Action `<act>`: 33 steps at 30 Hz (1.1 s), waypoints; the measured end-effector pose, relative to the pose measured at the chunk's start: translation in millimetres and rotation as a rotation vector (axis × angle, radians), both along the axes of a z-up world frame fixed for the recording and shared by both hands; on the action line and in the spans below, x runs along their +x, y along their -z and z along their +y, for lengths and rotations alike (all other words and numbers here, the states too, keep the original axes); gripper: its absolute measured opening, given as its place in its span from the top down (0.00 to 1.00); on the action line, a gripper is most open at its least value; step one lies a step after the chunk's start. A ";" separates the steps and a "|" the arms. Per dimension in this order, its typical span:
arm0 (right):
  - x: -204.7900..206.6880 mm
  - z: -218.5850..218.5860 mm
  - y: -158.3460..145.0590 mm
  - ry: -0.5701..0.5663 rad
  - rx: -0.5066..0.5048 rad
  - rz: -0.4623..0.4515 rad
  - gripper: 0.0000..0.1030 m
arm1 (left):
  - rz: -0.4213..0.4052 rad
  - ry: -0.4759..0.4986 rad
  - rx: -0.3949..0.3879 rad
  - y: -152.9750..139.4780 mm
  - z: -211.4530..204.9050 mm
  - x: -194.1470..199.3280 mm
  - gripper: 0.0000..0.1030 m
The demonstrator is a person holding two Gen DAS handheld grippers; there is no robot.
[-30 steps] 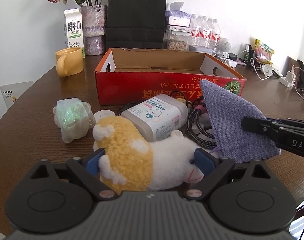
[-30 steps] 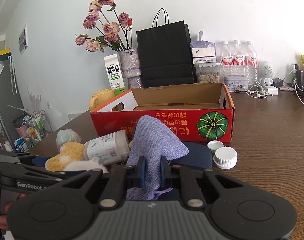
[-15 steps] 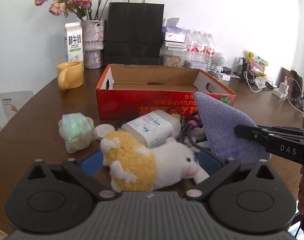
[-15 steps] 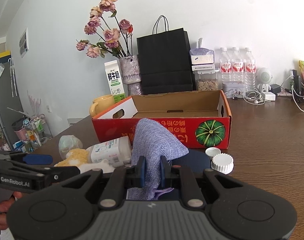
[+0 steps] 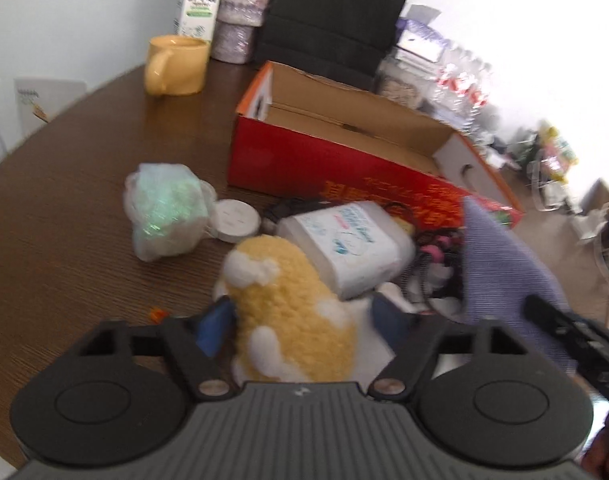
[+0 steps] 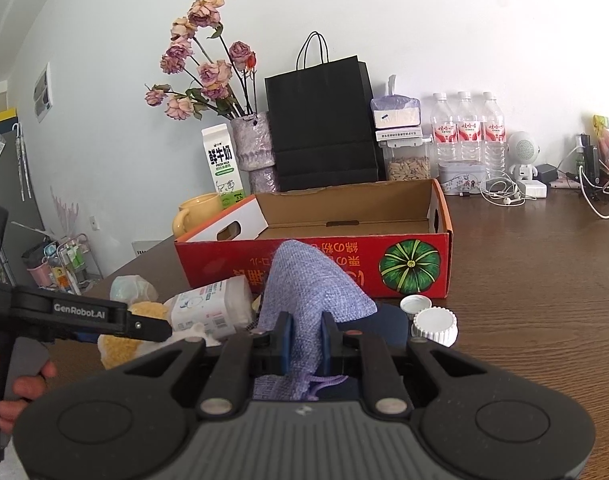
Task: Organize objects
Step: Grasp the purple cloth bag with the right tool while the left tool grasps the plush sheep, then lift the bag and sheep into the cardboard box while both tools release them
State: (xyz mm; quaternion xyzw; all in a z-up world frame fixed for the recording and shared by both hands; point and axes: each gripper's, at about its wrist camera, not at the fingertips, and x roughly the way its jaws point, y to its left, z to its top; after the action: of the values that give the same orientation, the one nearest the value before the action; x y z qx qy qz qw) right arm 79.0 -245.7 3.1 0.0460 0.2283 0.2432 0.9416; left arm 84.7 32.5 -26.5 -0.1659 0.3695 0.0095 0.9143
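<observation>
The left gripper (image 5: 300, 322) is seen w/ jaws closing round a yellow-and-white plush toy (image 5: 292, 320); the toy lies between the blue pads on the brown table (image 5: 64, 240), but pad contact can't be told because the left wrist view is blurred. The right gripper (image 6: 304, 340) is nearly shut, pinched on a blue-grey cloth pouch (image 6: 312, 292), which is held up in a peak in front of the red cardboard box (image 6: 316, 252). The box is open & nothing is seen inside. A white wipes pack (image 5: 348, 244) is lying just beyond the toy, w/ a crumpled plastic bag (image 5: 164, 210) to its left. Two white caps (image 6: 428, 318) are set near the box's pumpkin corner.
</observation>
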 end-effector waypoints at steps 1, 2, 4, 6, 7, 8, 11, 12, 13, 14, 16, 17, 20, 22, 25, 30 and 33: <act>0.1 0.9 0.5 -0.002 -0.001 0.002 0.87 | -0.004 0.000 0.006 -1.1 -0.5 -2.8 0.39; 0.4 1.2 1.0 -0.004 0.000 0.004 0.87 | -0.009 0.006 0.003 -1.6 -0.6 -6.1 0.42; 0.0 1.5 1.9 -0.005 0.000 0.006 0.87 | -0.013 0.010 -0.019 -1.4 3.7 -12.2 0.48; -0.4 1.2 2.2 -0.002 -0.001 0.007 0.87 | -0.012 0.010 -0.025 -3.3 8.3 -17.1 0.50; -0.6 1.2 2.2 -0.002 -0.002 0.007 0.87 | -0.012 0.005 -0.023 -4.4 9.4 -18.8 0.50; -0.8 1.5 2.0 -0.002 -0.003 0.007 0.87 | -0.011 0.002 -0.021 -5.9 10.5 -20.0 0.50; -1.7 3.4 1.3 -0.005 -0.005 0.005 0.87 | -0.005 0.007 -0.017 -11.0 9.4 -18.6 0.46; -1.7 4.0 1.2 -0.006 -0.007 0.006 0.87 | -0.009 0.006 -0.011 -12.6 8.1 -17.3 0.42; -1.7 4.5 1.5 -0.006 -0.008 0.007 0.87 | -0.010 0.004 -0.008 -13.4 7.0 -15.0 0.33; -2.0 4.8 1.7 -0.006 -0.009 0.008 0.87 | -0.007 -0.005 -0.005 -13.7 6.2 -12.2 0.25; -2.1 5.0 1.6 -0.005 -0.010 0.009 0.87 | 0.007 -0.024 0.010 -11.4 4.6 -4.3 0.23; -2.3 5.0 1.3 -0.004 -0.011 0.009 0.87 | 0.028 -0.037 0.012 -8.5 4.5 0.5 0.23; -2.4 4.8 0.8 -0.005 -0.012 0.008 0.87 | 0.085 -0.079 -0.029 3.3 10.9 10.4 0.27; -2.5 4.4 0.8 -0.006 -0.013 0.008 0.87 | 0.085 -0.079 -0.054 6.4 14.0 9.4 0.41; -2.1 4.8 0.3 -0.005 -0.013 0.008 0.87 | 0.055 -0.054 -0.050 4.8 12.8 0.2 0.52; -2.8 6.0 -1.6 -0.014 -0.009 0.000 0.87 | 0.020 -0.052 -0.034 -0.6 14.8 -13.0 0.53; -3.1 7.3 -6.1 -0.019 -0.006 -0.013 0.87 | -0.019 -0.053 -0.029 -10.5 15.5 -17.7 0.53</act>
State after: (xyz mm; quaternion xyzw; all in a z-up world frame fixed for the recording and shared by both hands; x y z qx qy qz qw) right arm 75.9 -238.4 9.2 0.0396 0.2233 0.2516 0.9409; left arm 67.0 48.0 -16.1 -0.1891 0.3566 0.0267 0.9146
